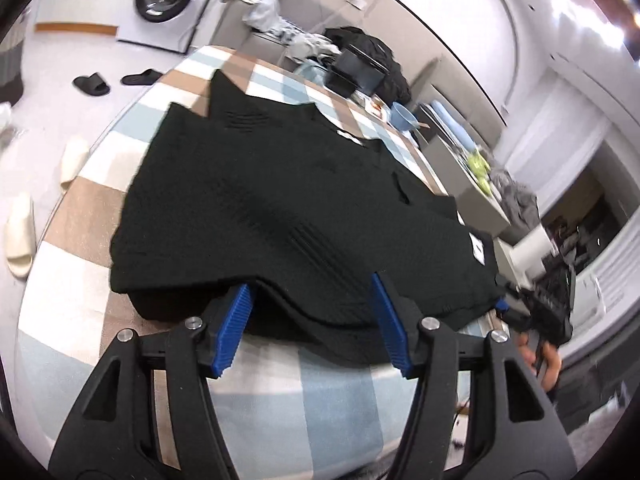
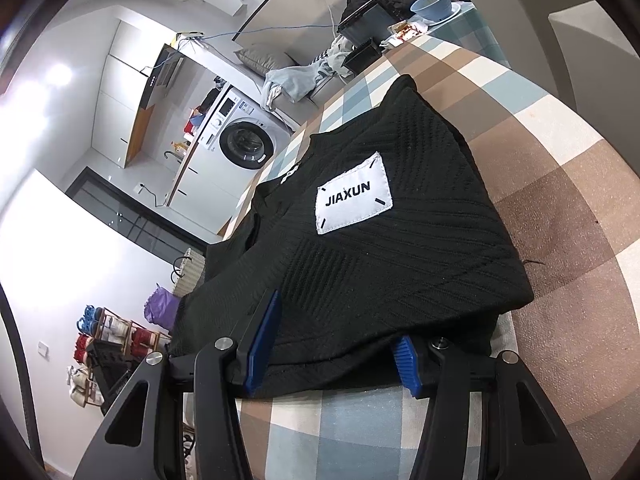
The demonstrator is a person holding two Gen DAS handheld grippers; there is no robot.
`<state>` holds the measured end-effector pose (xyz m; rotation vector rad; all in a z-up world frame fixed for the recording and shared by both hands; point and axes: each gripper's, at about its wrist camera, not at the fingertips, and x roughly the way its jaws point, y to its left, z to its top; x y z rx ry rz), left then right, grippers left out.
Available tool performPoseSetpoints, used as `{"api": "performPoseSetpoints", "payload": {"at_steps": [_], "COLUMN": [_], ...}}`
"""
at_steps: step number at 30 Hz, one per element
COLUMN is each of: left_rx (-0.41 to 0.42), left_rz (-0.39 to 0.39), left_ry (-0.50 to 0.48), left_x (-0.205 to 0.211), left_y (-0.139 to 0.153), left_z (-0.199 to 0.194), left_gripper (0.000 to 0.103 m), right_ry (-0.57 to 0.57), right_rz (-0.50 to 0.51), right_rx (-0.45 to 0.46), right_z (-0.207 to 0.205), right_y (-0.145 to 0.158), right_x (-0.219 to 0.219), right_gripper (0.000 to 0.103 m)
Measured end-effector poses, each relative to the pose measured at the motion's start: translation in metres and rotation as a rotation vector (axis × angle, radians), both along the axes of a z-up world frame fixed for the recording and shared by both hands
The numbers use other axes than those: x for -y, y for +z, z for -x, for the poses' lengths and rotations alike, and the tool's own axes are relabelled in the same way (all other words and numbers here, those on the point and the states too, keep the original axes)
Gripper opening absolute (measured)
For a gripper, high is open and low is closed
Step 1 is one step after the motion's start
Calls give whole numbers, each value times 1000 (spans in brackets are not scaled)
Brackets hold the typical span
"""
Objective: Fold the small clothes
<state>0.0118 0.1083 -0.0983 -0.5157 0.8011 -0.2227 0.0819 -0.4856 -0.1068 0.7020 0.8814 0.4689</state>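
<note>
So I've got both claws low at the near edge of the black knit top (image 1: pixel 288 208), which lies folded on the checked tablecloth (image 1: pixel 80 216). Left gripper (image 1: pixel 312 320) has its blue pads spread wide, the hem draped between them, nothing pinched. Right gripper (image 2: pixel 332 344) is also apart, one pad over the fabric, the other under the fold.

A blue bowl (image 2: pixel 434 6) and dark bins sit well back on the table; the washing machine (image 2: pixel 244 144) is off beyond.

Only the right view shows the white JIAXUN patch (image 2: pixel 354 194) properly. Left view catches the slippers (image 1: pixel 20 236) on the floor.
</note>
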Motion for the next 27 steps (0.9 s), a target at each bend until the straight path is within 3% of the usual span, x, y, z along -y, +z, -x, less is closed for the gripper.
{"api": "performPoseSetpoints", "payload": {"at_steps": [7,10,12,13,14,15,16,17,19,27], "left_rx": [11,21,23,28,36,46,56,69,97,169], "left_rz": [48,79,55,47,47,45,40,39,37,48], "left_ry": [174,221,253,263,270,272,266,262,256,245], "left_x": [-30,-40,-45,-47,-48,-49,-48,-47,-48,-58], "left_y": [-5,-6,-4,-3,-1,1,4,8,17,51], "left_z": [-12,-15,-18,-19,-20,-21,-23,-24,-26,-68], "left_gripper": [53,31,10,8,6,4,4,3,3,3], "right_ry": [-17,-43,-74,-88,-102,-122,-132,-141,-152,-169], "right_rz": [-6,2,2,-1,-3,20,41,30,-28,-41], "right_rx": [0,18,31,31,30,7,-16,-34,-17,89], "right_z": [-1,0,-1,-2,-4,-7,-9,-11,-11,-46], "right_y": [1,4,5,3,2,-1,-3,-6,-5,45], "right_x": [4,9,15,18,20,21,21,24,29,28], "right_gripper": [53,53,53,53,41,30,12,8,6,6]}}
